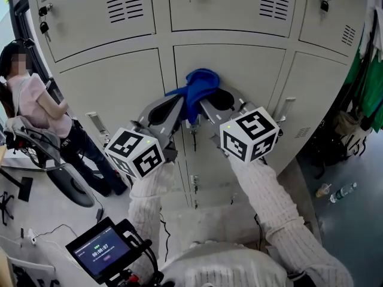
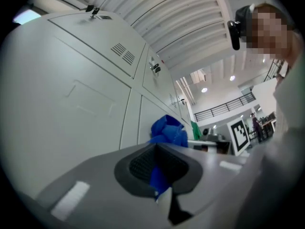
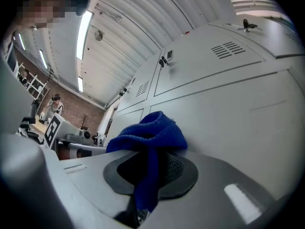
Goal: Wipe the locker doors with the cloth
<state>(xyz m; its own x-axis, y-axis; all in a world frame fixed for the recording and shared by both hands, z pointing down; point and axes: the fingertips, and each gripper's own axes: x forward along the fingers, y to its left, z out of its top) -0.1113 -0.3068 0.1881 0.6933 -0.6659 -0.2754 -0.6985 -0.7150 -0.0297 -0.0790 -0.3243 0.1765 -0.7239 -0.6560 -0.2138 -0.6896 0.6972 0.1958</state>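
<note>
A blue cloth [image 1: 198, 89] is bunched against a grey locker door [image 1: 239, 70] in the middle of the bank. Both grippers hold it. My left gripper [image 1: 179, 103] is shut on the cloth's left end, and blue fabric [image 2: 159, 178] shows pinched between its jaws. On the other side, my right gripper [image 1: 209, 100] is shut on the cloth [image 3: 150, 142], a strip of which hangs down between its pads. The cloth's bunched top [image 2: 169, 130] rests on the door surface.
Grey lockers with vents [image 1: 124, 5] and handles [image 1: 96, 124] fill the wall. A seated person [image 1: 42, 109] is at the left by a chair. Green garments [image 1: 368, 76] hang at the right. Bottles [image 1: 338, 191] lie on the floor. A timer screen [image 1: 99, 250] sits below.
</note>
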